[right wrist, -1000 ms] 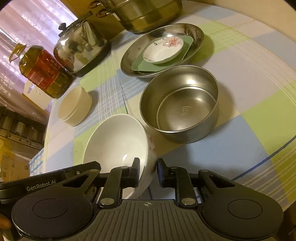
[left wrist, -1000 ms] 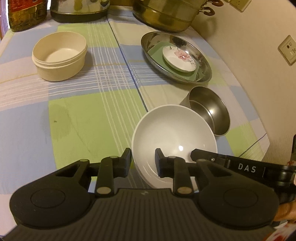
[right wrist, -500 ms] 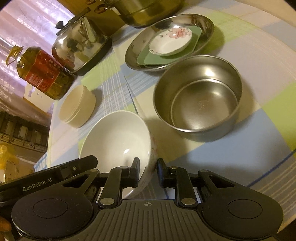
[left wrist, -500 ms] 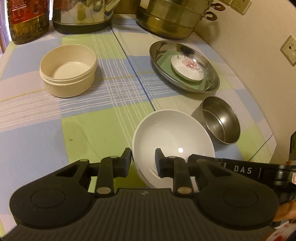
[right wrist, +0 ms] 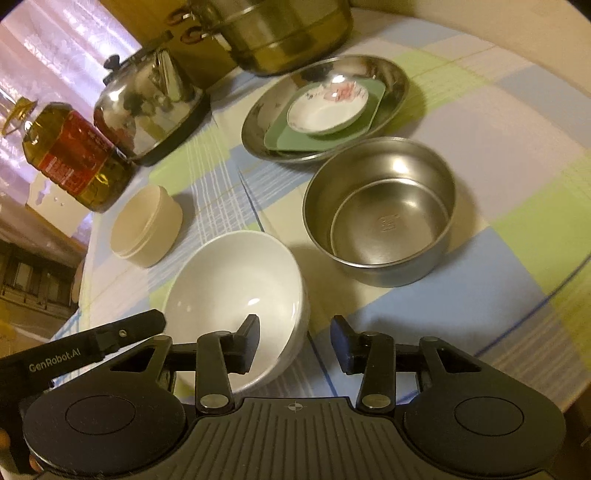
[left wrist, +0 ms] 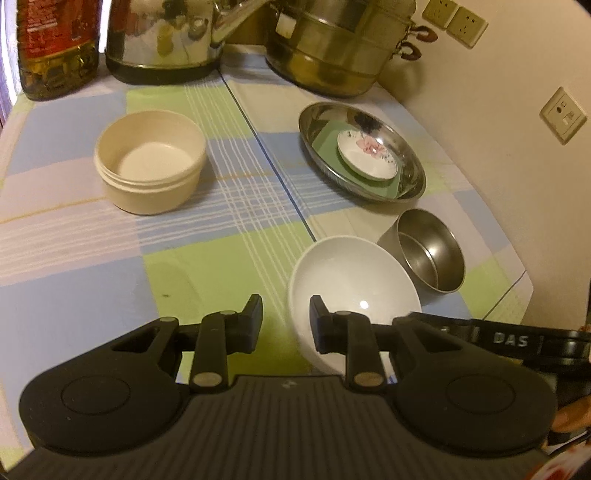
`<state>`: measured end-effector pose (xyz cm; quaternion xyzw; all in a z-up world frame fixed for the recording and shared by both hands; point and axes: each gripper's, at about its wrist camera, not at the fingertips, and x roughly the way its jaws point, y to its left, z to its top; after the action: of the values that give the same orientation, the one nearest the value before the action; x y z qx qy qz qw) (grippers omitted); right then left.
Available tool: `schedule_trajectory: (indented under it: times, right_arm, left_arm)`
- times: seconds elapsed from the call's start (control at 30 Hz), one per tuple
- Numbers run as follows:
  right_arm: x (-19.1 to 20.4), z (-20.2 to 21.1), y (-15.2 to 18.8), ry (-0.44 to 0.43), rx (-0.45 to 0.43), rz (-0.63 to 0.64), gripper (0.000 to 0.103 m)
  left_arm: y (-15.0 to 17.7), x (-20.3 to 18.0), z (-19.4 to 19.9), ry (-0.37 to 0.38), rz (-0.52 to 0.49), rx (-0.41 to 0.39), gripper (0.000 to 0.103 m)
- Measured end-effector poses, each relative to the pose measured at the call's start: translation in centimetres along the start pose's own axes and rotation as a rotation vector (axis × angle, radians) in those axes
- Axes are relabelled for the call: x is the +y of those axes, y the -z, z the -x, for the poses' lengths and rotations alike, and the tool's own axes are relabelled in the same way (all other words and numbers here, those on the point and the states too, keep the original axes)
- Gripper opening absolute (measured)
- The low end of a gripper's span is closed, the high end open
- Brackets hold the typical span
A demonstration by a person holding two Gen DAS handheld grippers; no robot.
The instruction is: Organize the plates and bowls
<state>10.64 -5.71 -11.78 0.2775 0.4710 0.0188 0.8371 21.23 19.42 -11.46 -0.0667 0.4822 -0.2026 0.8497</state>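
Note:
A white bowl [left wrist: 351, 280] [right wrist: 236, 288] sits on the checked tablecloth near the front edge. My left gripper [left wrist: 286, 317] is open, its jaws on either side of the bowl's left rim without gripping it. My right gripper [right wrist: 295, 341] is open astride the bowl's right rim, one finger inside. A steel bowl [left wrist: 430, 251] [right wrist: 380, 206] stands just right of the white bowl. Behind it a steel dish [left wrist: 360, 170] [right wrist: 325, 107] holds a green plate [right wrist: 280, 142] with a small flowered saucer [left wrist: 367, 157] [right wrist: 327, 109] on top. A cream bowl [left wrist: 149, 160] [right wrist: 146, 225] stands far left.
An oil bottle [left wrist: 55, 44] [right wrist: 70, 155], a steel kettle [left wrist: 166, 37] [right wrist: 147, 107] and a brass pot [left wrist: 332, 44] [right wrist: 280, 29] line the back. A wall with sockets [left wrist: 561, 114] runs along the right. The table edge [left wrist: 524, 280] is near the steel bowl.
Both grippers have opened and let go of the white bowl, which now rests on the table. The left wrist camera has drawn back a little.

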Motion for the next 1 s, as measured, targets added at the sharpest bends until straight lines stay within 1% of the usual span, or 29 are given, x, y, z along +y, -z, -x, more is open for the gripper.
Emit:
schedule_trajectory:
  times: [0.07,0.17,0.27,0.33,0.5,0.6,0.67,0.8,1.0]
  right_arm:
    - [0.8,1.0,0.3,0.006,-0.020,0.012,0.043]
    - [2.6,2.3,0.7,-0.015,-0.047,0.033,0.043]
    - [5.0,2.6,1.1,-0.056,-0.057,0.063,0.043]
    - [6.5,2.2,1.5,-0.093,-0.042,0.089,0.043]
    - [10.3,-0.3,2.3,-0.158,0.008,0.163,0.043]
    - [12.3,-1.7,2.5,-0.188,0.016,0.206,0.043]
    - [13.3,-2.8,2.3,-0.190,0.024,0.222,0.043]
    - [14.4,-5.3,1.7,-0.187,0.049,0.208,0.043]
    - [16.0,-8.4,0.5,-0.141,0.033,0.201,0.043]
  left_arm:
    - [-0.1,0.7,0.9,-0.005,-0.007,-0.005,0.023]
    - [-0.1,2.0,2.0,-0.027,-0.012,0.001,0.023]
    - [0.1,3.7,3.0,-0.038,0.000,0.010,0.023]
    - [0.3,4.8,3.4,-0.049,0.013,0.016,0.023]
    - [0.5,7.4,4.2,-0.083,0.045,0.021,0.023]
    - [0.4,8.7,4.4,-0.102,0.059,0.020,0.023]
    - [0.3,9.5,4.4,-0.113,0.069,0.019,0.023]
    - [-0.6,10.9,4.3,-0.129,0.090,0.003,0.023]
    - [-3.2,12.0,3.5,-0.133,0.095,-0.034,0.023]
